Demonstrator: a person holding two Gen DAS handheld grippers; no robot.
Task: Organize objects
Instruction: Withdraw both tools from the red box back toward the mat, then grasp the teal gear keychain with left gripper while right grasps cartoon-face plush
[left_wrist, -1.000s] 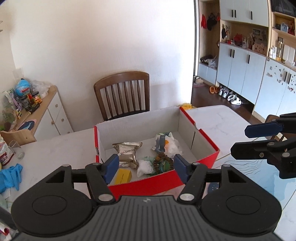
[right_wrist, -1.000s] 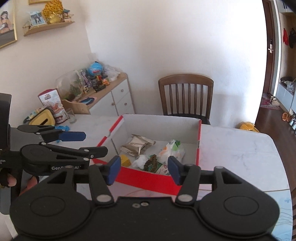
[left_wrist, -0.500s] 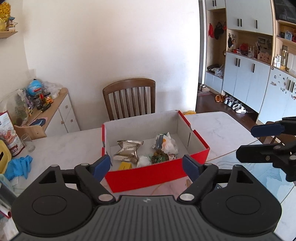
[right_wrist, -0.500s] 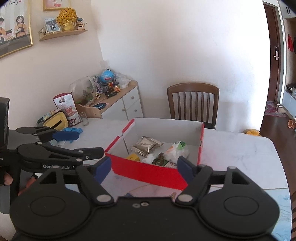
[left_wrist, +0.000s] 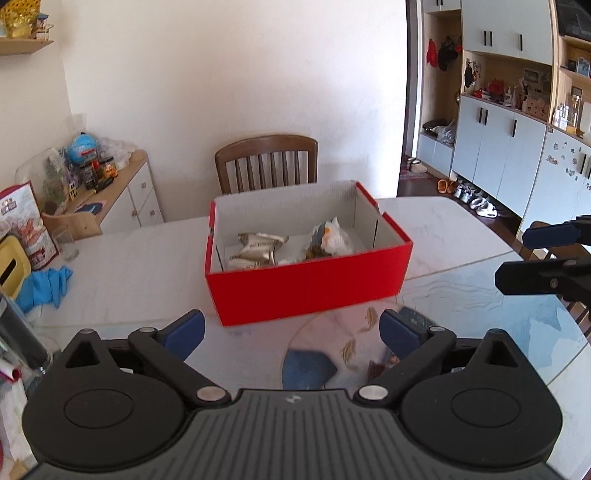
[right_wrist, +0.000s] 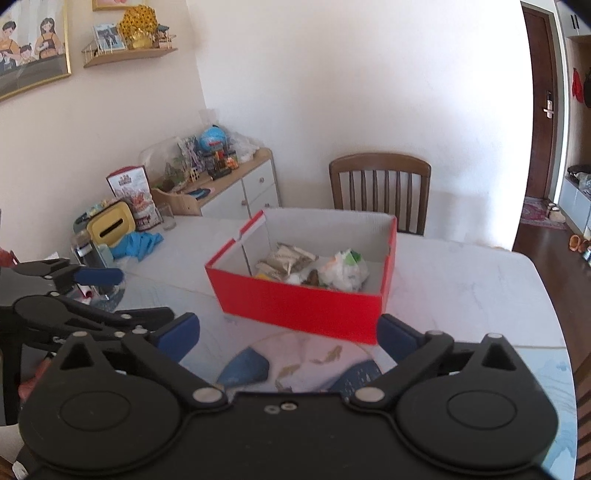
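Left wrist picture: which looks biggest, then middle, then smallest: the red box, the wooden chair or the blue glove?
1. red box, the largest by far.
2. wooden chair, though the table and box hide its lower part, and it stands farther back.
3. blue glove, the smallest, crumpled on the table.

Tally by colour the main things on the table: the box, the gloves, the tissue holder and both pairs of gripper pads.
Red: 1, the box
Yellow: 1, the tissue holder
Blue: 3, the gloves, the pads of the left gripper and of the right gripper
Total: 5
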